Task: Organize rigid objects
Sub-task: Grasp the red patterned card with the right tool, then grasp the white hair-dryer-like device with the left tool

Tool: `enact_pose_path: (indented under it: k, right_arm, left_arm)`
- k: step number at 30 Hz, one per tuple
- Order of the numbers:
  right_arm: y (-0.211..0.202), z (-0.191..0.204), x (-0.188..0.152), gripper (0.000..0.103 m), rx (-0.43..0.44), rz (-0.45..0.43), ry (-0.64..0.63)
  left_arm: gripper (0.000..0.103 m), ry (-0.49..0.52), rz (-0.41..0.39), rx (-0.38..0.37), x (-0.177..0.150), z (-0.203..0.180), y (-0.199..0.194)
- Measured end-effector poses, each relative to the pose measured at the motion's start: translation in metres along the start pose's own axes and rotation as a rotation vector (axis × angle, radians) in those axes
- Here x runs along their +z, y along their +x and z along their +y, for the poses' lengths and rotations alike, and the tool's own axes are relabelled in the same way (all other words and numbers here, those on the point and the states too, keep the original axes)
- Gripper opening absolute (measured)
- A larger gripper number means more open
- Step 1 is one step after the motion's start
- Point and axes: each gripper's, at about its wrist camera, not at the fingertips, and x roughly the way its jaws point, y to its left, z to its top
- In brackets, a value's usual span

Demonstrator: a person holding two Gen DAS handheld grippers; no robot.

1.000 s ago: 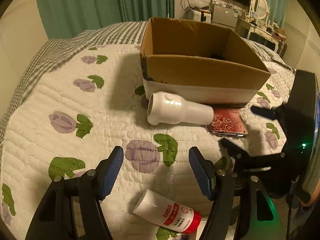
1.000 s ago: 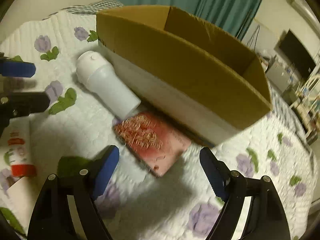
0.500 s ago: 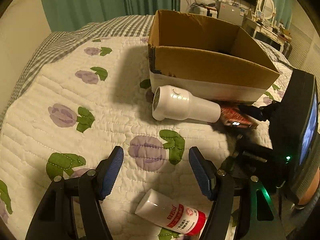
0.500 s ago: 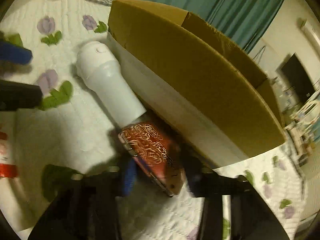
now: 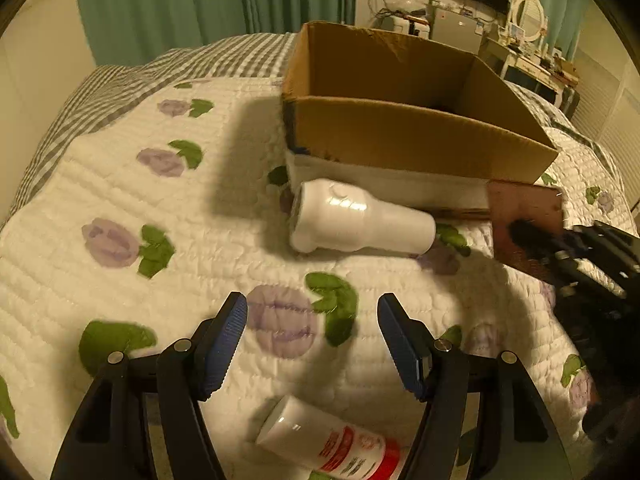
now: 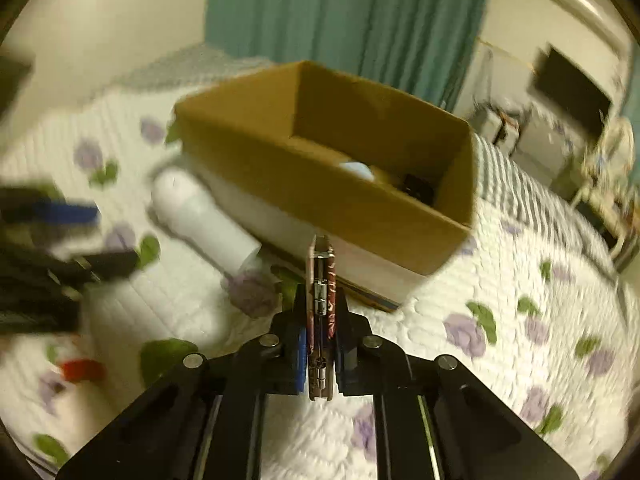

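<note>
The right gripper (image 6: pixel 320 344) has its jaws clamped on the thin red patterned metal case (image 6: pixel 320 300), held edge-on at frame centre, before the brown cardboard box (image 6: pixel 320 184). The left gripper (image 5: pixel 312 340) hangs half-open, empty, above the quilted bed (image 5: pixel 120 200).

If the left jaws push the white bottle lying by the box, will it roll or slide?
The white bottle lies on its side and is round, so it probably rolls. The soft quilt may slow it; the cardboard box behind likely stops it.

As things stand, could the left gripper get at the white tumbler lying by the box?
Probably yes: the left gripper is open and empty, with only bare quilt between it and the white tumbler.
</note>
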Motion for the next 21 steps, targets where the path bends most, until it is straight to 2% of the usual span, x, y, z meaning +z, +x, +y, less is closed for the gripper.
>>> enact_pose_path:
  k: [5, 13, 16, 21]
  right_arm:
    - [-0.008, -0.020, 0.001, 0.009, 0.026, 0.007, 0.095]
    - [-0.007, -0.023, 0.000, 0.009, 0.036, 0.024, 0.115]
    - [-0.010, -0.023, -0.001, 0.009, 0.028, 0.022, 0.115]
    - [-0.011, -0.025, -0.001, 0.009, 0.025, 0.021, 0.124]
  left_arm:
    - [0.071, 0.014, -0.006, -0.002, 0.019, -0.008, 0.012]
    - [0.071, -0.087, 0.038, -0.030, 0.027, -0.015, 0.022]
    - [0.071, -0.172, 0.038, -0.022, 0.031, -0.019, 0.027]
    - [0.071, -0.477, 0.051, -0.086, 0.033, -0.003, 0.045]
